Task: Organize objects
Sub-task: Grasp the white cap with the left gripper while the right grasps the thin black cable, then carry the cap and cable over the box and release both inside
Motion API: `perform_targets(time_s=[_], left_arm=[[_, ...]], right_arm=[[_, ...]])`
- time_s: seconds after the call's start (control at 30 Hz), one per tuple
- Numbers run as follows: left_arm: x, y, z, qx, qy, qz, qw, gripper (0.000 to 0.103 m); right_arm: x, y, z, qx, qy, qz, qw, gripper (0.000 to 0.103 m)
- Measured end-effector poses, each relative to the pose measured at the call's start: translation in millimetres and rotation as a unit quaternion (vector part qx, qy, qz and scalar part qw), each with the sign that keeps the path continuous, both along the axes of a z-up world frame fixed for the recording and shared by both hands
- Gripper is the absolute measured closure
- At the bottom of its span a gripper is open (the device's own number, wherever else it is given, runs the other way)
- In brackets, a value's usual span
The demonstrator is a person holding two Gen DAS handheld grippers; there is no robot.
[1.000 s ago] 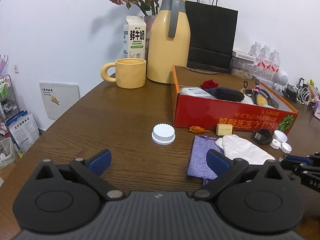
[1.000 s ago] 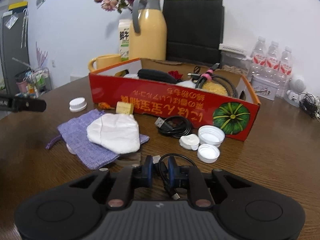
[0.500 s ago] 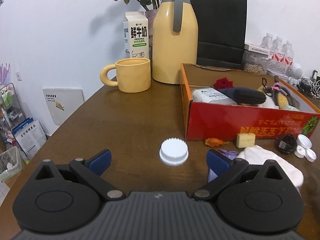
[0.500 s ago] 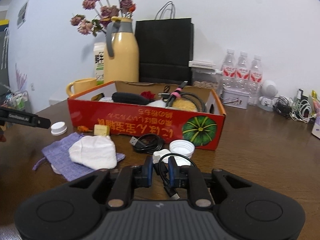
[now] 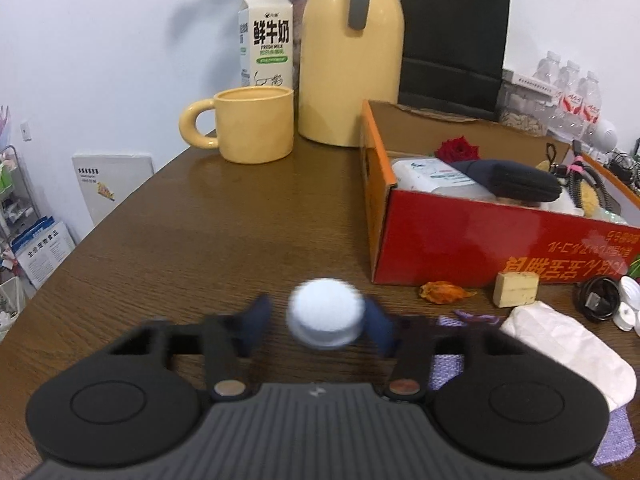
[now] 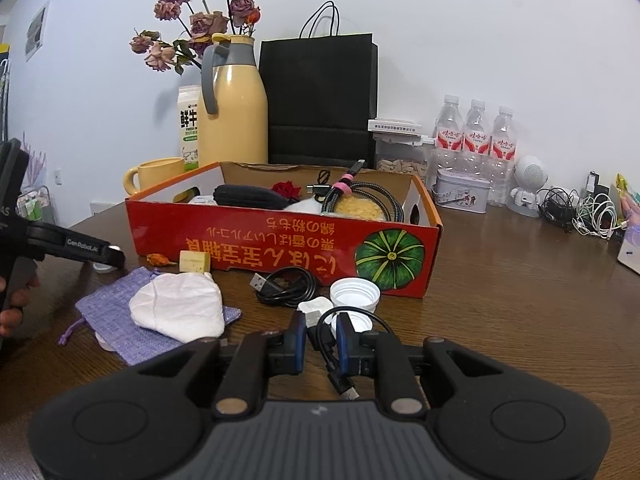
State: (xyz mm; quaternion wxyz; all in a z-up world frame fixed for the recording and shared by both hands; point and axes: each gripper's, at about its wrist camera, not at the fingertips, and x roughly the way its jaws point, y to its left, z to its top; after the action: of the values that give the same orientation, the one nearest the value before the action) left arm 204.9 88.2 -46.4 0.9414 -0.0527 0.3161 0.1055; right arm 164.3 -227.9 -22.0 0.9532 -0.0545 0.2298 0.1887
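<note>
brown wood grain fills the table [image 5: 224,216] where we work with a gripper in each hand. our left gripper [image 5: 318,322] is closing its jaws around a white ribbed cap [image 5: 325,312], which sits between the blue pads; the right pad looks to be against the cap's edge, the left pad still shows a gap, and blur keeps us from saying more. our right gripper [image 6: 321,340] stands narrow, its pads pinched on a loop of thin black cable [image 6: 334,350] whose plug end hangs below the fingers. just past it lie a white charger plug [image 6: 316,307], two more white caps [image 6: 354,295] and a coiled black usb cable [image 6: 286,285], all in front of the red cardboard box [image 6: 288,246]. the box holds a dark pouch [image 6: 250,195], a red rose [image 6: 286,189], a braided cable [image 6: 360,196] with a pink tie and a yellow sponge. left of the coil, a white cloth [image 6: 178,310] lies on a purple woven pouch [image 6: 116,316], with a small yellow block [image 6: 194,261] and a dried orange petal [image 6: 159,259] near the box's front wall. behind stand a yellow mug [image 5: 252,124], a milk carton [image 5: 266,36] and a yellow thermos jug [image 5: 350,56].
</note>
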Motion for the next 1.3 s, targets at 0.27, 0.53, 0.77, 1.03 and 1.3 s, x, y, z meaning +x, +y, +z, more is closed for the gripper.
perform_targets(time_s=[0.27, 0.53, 0.77, 1.03, 1.3], left_arm=[[-6.9, -1.9, 2.5, 0.004, -0.014, -0.001, 0.9999, 0.062], [-21.0, -3.9, 12.3, 0.009, -0.042, 0.004, 0.9991, 0.062], [-33.3, -14.6, 42.2, 0.017, -0.085, -0.016, 0.9961, 0.062], [-15.8, -43.3, 76.7, 0.029, -0.127, -0.052, 0.9901, 0.062], [27.4, -68.6, 91.0, 0.027, -0.14, -0.076, 0.9869, 0.062]], right_arm=[[-0.5, -1.1, 0.4, 0.001, -0.004, -0.005, 1.0, 0.088], [-2.9, -1.1, 1.3, 0.0, -0.013, -0.005, 1.0, 0.088], [-6.1, 8.1, 10.7, -0.022, -0.044, 0.018, 0.999, 0.088], [16.5, 27.0, 42.7, -0.027, -0.094, 0.045, 0.994, 0.088], [57.6, 56.7, 64.5, -0.031, -0.119, 0.063, 0.99, 0.088]])
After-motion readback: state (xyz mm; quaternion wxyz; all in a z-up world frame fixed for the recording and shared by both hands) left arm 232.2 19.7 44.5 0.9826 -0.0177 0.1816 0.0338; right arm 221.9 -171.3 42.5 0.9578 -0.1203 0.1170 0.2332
